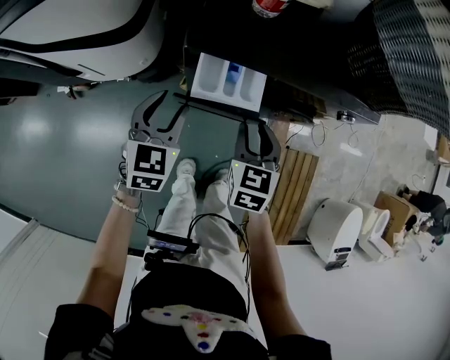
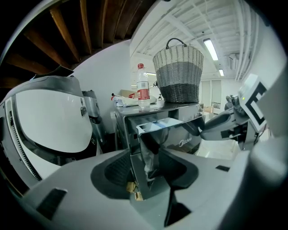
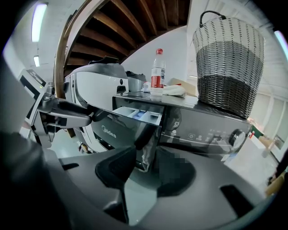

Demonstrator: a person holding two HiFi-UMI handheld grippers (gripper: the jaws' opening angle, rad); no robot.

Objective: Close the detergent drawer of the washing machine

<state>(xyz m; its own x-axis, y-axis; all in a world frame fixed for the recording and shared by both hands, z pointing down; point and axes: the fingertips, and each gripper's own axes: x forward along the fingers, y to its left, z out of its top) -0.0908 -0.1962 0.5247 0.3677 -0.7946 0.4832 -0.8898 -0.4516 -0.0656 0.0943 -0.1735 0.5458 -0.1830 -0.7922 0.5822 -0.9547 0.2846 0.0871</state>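
The washing machine [image 1: 309, 88] [image 3: 207, 130] has its detergent drawer [image 1: 229, 81] [image 2: 157, 126] [image 3: 135, 114] pulled out, showing white compartments with a blue insert. My left gripper [image 1: 172, 107] [image 2: 144, 173] is open and hangs in front of the drawer's left side, not touching it. My right gripper [image 1: 256, 128] [image 3: 146, 166] is open too, just below the drawer's right corner and a short way off. Nothing sits between either pair of jaws. Each gripper shows at the edge of the other's view.
On the machine stand a woven basket [image 1: 415, 56] [image 3: 229, 63] and a plastic bottle [image 1: 268, 7] [image 2: 143, 90]. A large white appliance [image 1: 77, 35] [image 2: 49, 121] is to the left. To the right lie a wooden pallet [image 1: 292, 190] and white fixtures [image 1: 337, 225].
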